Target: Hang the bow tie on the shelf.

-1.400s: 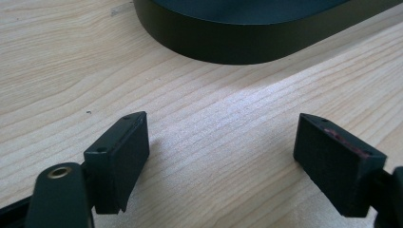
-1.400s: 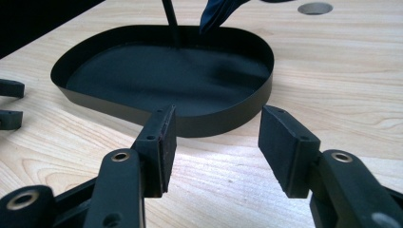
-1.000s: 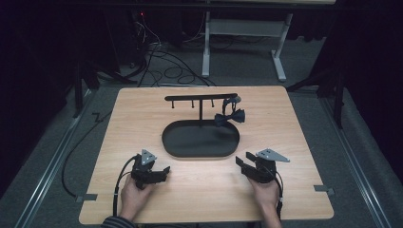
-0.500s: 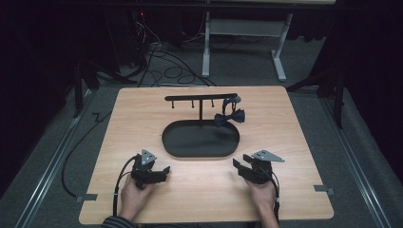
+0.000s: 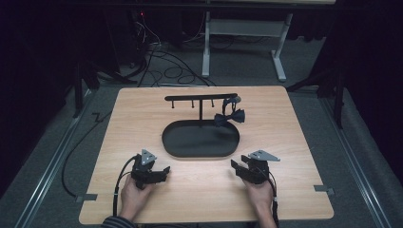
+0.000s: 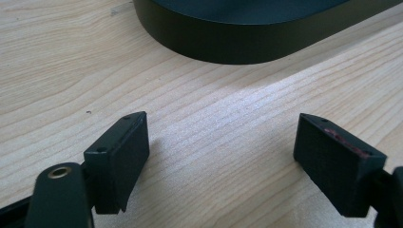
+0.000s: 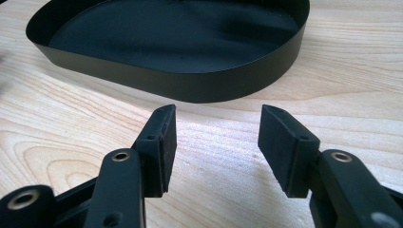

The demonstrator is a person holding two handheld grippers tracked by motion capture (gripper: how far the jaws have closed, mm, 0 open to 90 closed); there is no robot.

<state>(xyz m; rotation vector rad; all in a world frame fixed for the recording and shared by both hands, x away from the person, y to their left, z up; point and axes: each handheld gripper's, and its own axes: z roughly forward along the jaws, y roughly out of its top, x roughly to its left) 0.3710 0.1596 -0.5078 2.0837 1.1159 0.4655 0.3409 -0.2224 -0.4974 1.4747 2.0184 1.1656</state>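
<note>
A black oval tray [image 5: 171, 142] lies in the middle of the wooden table [image 5: 285, 128], with a black T-shaped rack [image 5: 199, 98] rising from its far side. A dark bow tie [image 5: 229, 117] hangs from the rack's right end. My left gripper [image 5: 163, 171] rests low near the table's front left, held by a hand, jaws open and empty [image 6: 221, 152]; the tray wall [image 6: 228, 45] lies just ahead. My right gripper [image 5: 236, 166] sits at the front right, jaws open and empty [image 7: 216, 137], facing the tray's near wall [image 7: 190, 85].
Cables trail from both grippers toward the table's front edge. Beyond the table stand a white desk frame [image 5: 242, 42] and loose cables [image 5: 161, 61] on the grey floor. Metal rails [image 5: 52, 161] run along the table's left and right sides.
The right gripper has shifted slightly to the left and toward the tray. The left gripper has stayed where it was.
</note>
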